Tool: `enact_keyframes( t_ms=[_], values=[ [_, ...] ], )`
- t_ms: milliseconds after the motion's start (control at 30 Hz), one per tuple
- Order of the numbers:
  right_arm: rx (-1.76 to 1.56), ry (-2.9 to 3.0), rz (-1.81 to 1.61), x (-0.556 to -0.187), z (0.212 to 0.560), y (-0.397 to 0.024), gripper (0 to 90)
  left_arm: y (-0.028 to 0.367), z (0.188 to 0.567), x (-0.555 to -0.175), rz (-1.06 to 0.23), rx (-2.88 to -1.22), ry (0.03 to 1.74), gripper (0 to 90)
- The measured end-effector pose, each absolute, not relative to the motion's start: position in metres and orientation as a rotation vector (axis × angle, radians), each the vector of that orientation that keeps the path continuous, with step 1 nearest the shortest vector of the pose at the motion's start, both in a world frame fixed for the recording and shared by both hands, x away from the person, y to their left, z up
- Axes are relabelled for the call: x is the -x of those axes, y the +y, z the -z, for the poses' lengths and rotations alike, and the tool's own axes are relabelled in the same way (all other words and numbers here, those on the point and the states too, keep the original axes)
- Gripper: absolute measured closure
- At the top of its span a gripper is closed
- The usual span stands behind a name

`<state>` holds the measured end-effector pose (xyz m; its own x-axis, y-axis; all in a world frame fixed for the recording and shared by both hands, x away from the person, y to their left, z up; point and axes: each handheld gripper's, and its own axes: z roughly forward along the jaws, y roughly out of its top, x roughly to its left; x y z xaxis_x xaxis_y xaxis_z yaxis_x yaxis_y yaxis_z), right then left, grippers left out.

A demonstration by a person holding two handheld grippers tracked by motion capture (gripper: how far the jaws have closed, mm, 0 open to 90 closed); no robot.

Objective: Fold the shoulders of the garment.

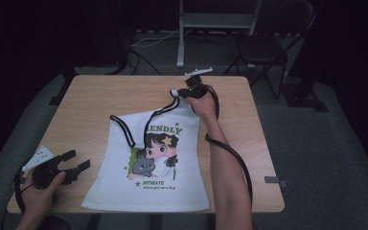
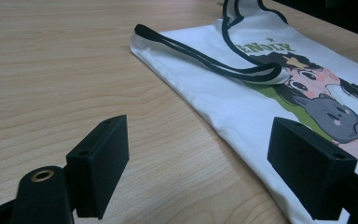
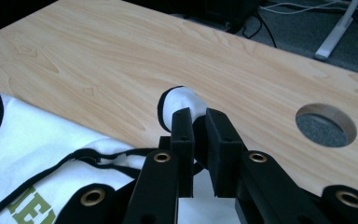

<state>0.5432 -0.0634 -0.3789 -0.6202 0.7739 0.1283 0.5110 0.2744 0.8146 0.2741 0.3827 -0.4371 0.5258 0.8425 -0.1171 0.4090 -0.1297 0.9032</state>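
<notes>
While the left tool [image 1: 74,163] rests with jaws apart at the counter's [image 1: 100,91] near left edge, a white tank top [image 1: 148,177] with black trim and a cartoon girl-and-cat print lies flat mid-counter. Farther off, the right tool [image 1: 176,92] is clamped on its shoulder strap [image 3: 181,101], lifting it.

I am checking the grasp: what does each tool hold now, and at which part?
The right tool pinches the white black-trimmed printed tank top by its shoulder strap end. The left tool is open, holding nothing.
</notes>
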Motion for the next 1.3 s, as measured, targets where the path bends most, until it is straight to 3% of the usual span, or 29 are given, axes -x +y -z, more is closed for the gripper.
enact_keyframes(
  t_ms=[1300],
  values=[
    [-1.13,2.311,-1.22,-0.494,0.395,-0.059,81.4,0.385,0.437,-0.273,-0.524,-1.729,1.068,20.1]
  ],
)
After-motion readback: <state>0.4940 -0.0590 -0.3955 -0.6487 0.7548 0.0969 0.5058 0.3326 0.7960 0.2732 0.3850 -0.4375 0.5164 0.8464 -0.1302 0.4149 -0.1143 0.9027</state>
